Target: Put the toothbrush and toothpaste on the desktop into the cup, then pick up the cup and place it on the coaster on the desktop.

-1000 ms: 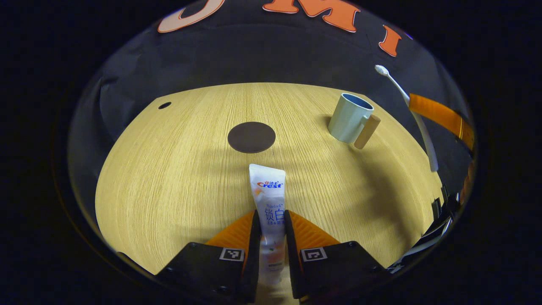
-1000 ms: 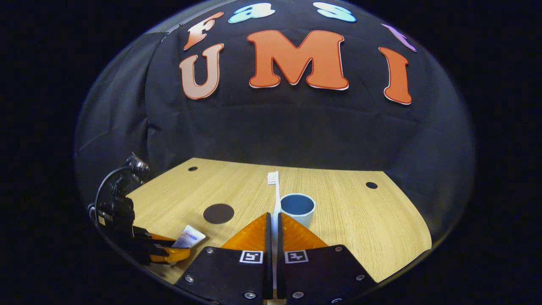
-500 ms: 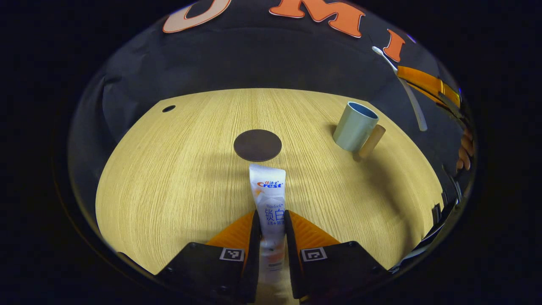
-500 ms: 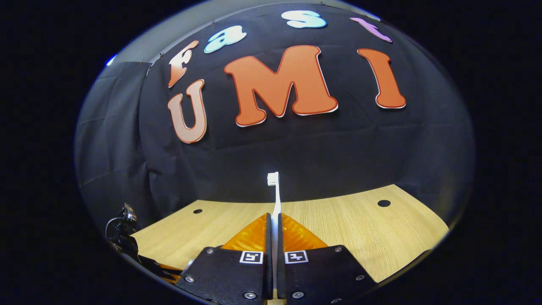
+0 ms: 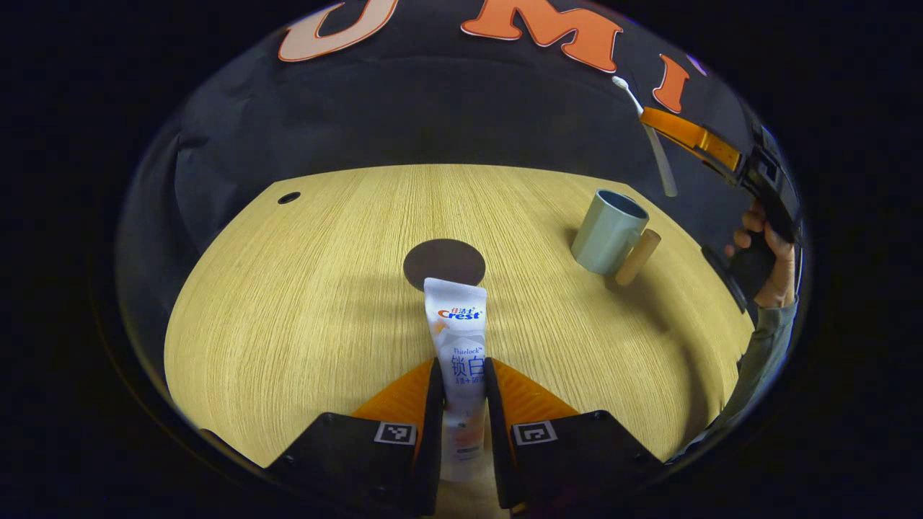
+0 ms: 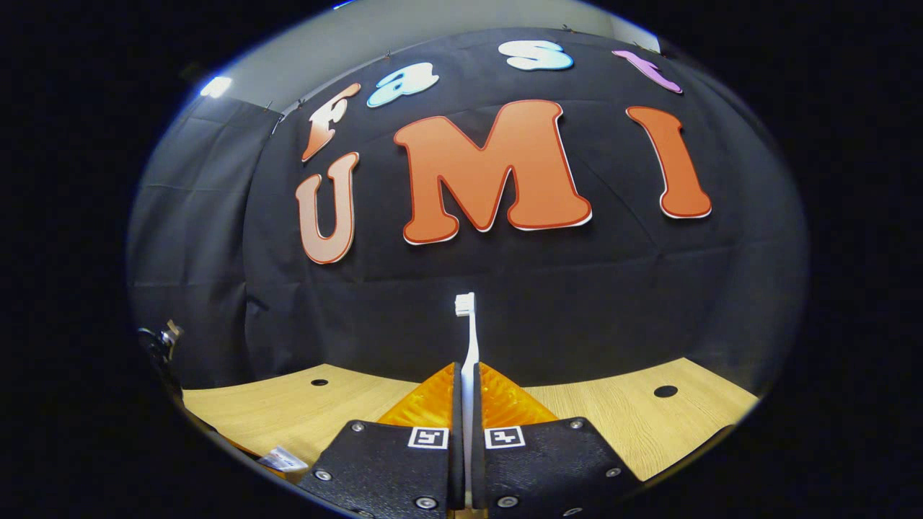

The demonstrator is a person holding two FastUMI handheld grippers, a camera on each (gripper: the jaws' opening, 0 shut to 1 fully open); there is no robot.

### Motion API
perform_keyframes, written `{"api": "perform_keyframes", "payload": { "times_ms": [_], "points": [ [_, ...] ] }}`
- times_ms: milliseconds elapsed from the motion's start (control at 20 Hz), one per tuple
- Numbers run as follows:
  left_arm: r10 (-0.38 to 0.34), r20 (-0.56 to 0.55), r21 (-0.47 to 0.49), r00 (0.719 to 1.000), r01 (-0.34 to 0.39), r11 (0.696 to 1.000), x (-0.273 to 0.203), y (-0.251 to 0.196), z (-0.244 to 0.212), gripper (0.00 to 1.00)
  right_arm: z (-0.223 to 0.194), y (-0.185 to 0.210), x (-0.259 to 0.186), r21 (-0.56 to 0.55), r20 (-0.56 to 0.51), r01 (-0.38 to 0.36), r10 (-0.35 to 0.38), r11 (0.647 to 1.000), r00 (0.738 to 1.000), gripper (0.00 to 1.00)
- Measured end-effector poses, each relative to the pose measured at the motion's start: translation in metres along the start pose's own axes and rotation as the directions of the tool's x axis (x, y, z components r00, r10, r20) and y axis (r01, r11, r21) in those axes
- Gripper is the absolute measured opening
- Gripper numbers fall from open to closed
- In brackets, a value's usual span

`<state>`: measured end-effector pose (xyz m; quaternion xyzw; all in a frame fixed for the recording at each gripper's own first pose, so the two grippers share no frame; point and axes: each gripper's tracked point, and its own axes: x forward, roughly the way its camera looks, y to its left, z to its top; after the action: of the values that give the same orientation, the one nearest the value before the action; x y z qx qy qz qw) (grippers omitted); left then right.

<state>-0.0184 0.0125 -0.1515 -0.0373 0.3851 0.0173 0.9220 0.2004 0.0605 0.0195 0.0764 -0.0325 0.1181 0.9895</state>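
Right gripper (image 6: 465, 375): clenched on toothbrush (image 6: 467, 339), raised since a second ago above cup (image 5: 609, 231) at far right; drop pending; left gripper (image 5: 461, 375): clenched on toothpaste (image 5: 458, 339), near coaster (image 5: 443, 261).

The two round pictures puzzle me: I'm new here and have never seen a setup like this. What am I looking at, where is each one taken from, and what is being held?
There is no robot arm. A person holds a two-finger gripper in each hand, and each gripper carries a fisheye camera that looks forward along its own fingers.

In the left gripper view, the left gripper is closed on a toothpaste tube just above the wooden desktop. Ahead lie a dark round coaster and, to the right, a pale cup with a wooden handle. Far right, a hand holds the other gripper up above the cup.

The right gripper view comes from that raised one: the right gripper pinches a white toothbrush, bristles pointing away, toward the booth wall.

Nothing is in the cup yet, as far as I can see.
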Motion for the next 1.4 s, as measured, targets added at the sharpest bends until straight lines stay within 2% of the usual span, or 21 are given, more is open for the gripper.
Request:
{"api": "perform_keyframes", "payload": {
  "times_ms": [100, 150, 200, 250, 350, 600, 800, 850, 950, 1050, 1100, 1150, 1200, 1300, 1350, 1400],
  "points": [
    [-0.001, 0.018, 0.006, 1.000, 0.001, 1.000, -0.003, 0.004, 0.006, 0.31, -0.007, -0.002, 0.008, 0.011, 0.002, -0.009, 0.009, 1.000, 1.000, 0.04],
    [-0.003, 0.028, 0.009, 1.000, 0.003, 1.000, -0.005, 0.003, 0.010, 0.35, -0.013, -0.004, 0.012, 0.016, -0.001, -0.012, 0.012, 1.000, 1.000, 0.04],
    [-0.007, 0.036, 0.011, 0.999, 0.007, 1.000, -0.009, 0.002, 0.014, 0.35, -0.018, -0.007, 0.016, 0.019, -0.007, -0.006, 0.006, 1.000, 1.000, 0.09],
    [-0.009, 0.043, 0.013, 0.999, 0.009, 1.000, -0.010, 0.001, 0.016, 0.31, -0.023, -0.011, 0.019, 0.022, -0.014, -0.001, 0.002, 1.000, 1.000, 0.05],
    [-0.015, 0.058, 0.017, 0.998, 0.014, 1.000, -0.010, 0.002, 0.019, 0.31, -0.032, -0.015, 0.023, 0.018, -0.027, 0.003, -0.003, 1.000, 1.000, 0.05],
    [-0.020, 0.092, 0.016, 0.996, 0.019, 1.000, -0.031, 0.001, 0.041, 0.38, -0.062, -0.016, 0.025, 0.024, -0.097, -0.003, 0.005, 1.000, 0.995, 0.05],
    [-0.029, 0.155, 0.017, 0.987, 0.027, 0.999, -0.033, -0.002, 0.073, 0.31, -0.072, -0.020, 0.016, 0.024, -0.121, 0.013, -0.010, 1.000, 0.993, 0.05],
    [-0.036, 0.178, 0.015, 0.983, 0.034, 0.999, -0.034, -0.003, 0.082, 0.34, -0.071, -0.019, 0.012, 0.019, -0.123, 0.010, -0.008, 1.000, 0.992, 0.06],
    [-0.047, 0.221, 0.021, 0.974, 0.044, 0.999, -0.036, -0.003, 0.099, 0.34, -0.070, -0.019, 0.009, -0.002, -0.114, 0.012, -0.012, 1.000, 0.993, 0.07],
    [-0.062, 0.266, 0.033, 0.962, 0.055, 0.998, -0.035, -0.010, 0.115, 0.34, -0.068, -0.020, 0.004, -0.011, -0.111, 0.012, -0.013, 1.000, 0.994, 0.07],
    [-0.075, 0.288, 0.039, 0.955, 0.066, 0.997, -0.032, -0.017, 0.123, 0.31, -0.069, -0.019, 0.003, -0.007, -0.119, 0.007, -0.008, 1.000, 0.993, 0.07],
    [-0.089, 0.302, 0.043, 0.949, 0.080, 0.996, -0.029, -0.025, 0.131, 0.34, -0.069, -0.018, -0.001, -0.007, -0.124, 0.004, -0.004, 1.000, 0.992, 0.07],
    [-0.108, 0.318, 0.046, 0.942, 0.099, 0.994, -0.023, -0.034, 0.140, 0.31, -0.068, -0.018, -0.007, -0.013, -0.125, 0.002, -0.004, 1.000, 0.992, 0.07],
    [-0.141, 0.351, 0.069, 0.926, 0.125, 0.990, -0.014, -0.049, 0.160, 0.31, -0.066, -0.021, -0.016, -0.029, -0.135, 0.009, -0.012, 1.000, 0.991, 0.08],
    [-0.152, 0.374, 0.078, 0.915, 0.132, 0.988, -0.009, -0.055, 0.172, 0.34, -0.067, -0.024, -0.021, -0.038, -0.151, 0.015, -0.021, 0.999, 0.988, 0.11],
    [-0.164, 0.385, 0.091, 0.908, 0.139, 0.986, -0.005, -0.061, 0.180, 0.31, -0.066, -0.026, -0.028, -0.048, -0.158, 0.024, -0.031, 0.999, 0.987, 0.13]
  ]
}}
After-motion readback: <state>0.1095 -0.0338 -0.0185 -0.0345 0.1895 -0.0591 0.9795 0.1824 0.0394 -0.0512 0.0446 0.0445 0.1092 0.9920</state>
